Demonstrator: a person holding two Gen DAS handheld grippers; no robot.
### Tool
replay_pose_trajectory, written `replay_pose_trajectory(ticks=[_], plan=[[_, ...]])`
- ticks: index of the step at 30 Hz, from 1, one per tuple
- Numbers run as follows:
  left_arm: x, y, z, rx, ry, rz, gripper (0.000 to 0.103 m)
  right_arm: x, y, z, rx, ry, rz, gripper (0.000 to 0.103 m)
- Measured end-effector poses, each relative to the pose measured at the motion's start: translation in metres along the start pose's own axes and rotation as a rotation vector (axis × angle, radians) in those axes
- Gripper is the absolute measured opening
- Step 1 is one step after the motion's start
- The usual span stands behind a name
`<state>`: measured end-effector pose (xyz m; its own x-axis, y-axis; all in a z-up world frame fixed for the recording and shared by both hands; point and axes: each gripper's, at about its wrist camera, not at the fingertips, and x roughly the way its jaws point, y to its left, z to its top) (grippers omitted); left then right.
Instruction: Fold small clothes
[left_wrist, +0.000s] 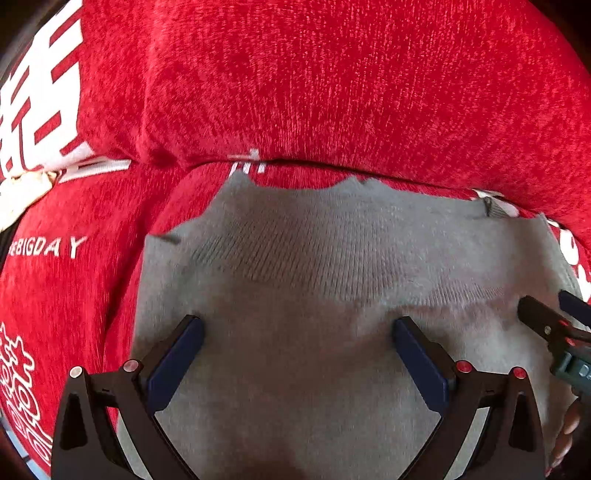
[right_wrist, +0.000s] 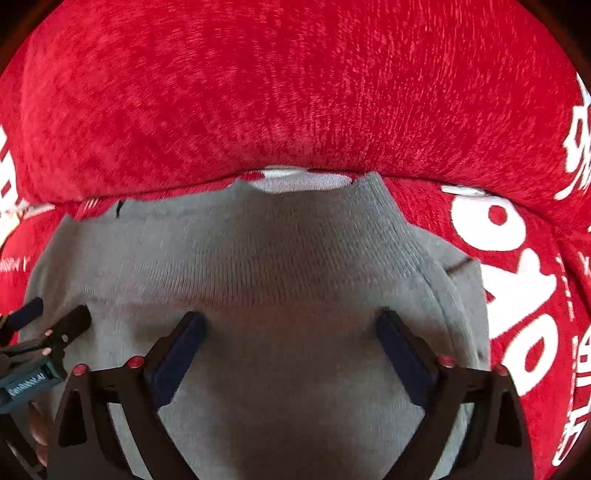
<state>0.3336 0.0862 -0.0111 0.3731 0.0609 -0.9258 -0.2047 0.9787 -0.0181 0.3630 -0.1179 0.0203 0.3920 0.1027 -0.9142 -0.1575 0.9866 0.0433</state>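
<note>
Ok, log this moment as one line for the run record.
left gripper: open, over grey knit garment | right gripper: open, over same garment | surface: red printed cover | fold: not yet gripped

A red plush sofa cover printed with white characters and the letters "BIGDAY" drapes the seat and backrest, with more white print at right.

Left claw spread wide over grey knit garment.
</note>
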Motion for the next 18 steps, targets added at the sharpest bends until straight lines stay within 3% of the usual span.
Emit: replay_pose_trajectory(ticks=[5,9,13,15,18], plan=[[-0.018,0.017,0.001,-0.060,0.012,-0.053,0.102,-0.009,0.006,0.000,-0.009,0.007,-0.032,0.103],[-0.054,0.067,-0.035,-0.156,-0.049,-0.128,0.102,-0.063,0.000,-0.037,-0.013,-0.123,0.001,0.103],[-0.045,0.111,-0.072,-0.243,0.034,-0.222,0.102,-0.090,-0.004,-0.074,-0.026,-0.173,0.018,0.103],[-0.032,0.114,-0.082,-0.262,0.093,-0.275,0.102,-0.095,-0.002,-0.090,-0.018,-0.180,0.020,0.103],[-0.034,0.103,-0.084,-0.241,0.053,-0.283,0.102,-0.087,0.004,-0.101,-0.022,-0.146,0.035,0.103]])
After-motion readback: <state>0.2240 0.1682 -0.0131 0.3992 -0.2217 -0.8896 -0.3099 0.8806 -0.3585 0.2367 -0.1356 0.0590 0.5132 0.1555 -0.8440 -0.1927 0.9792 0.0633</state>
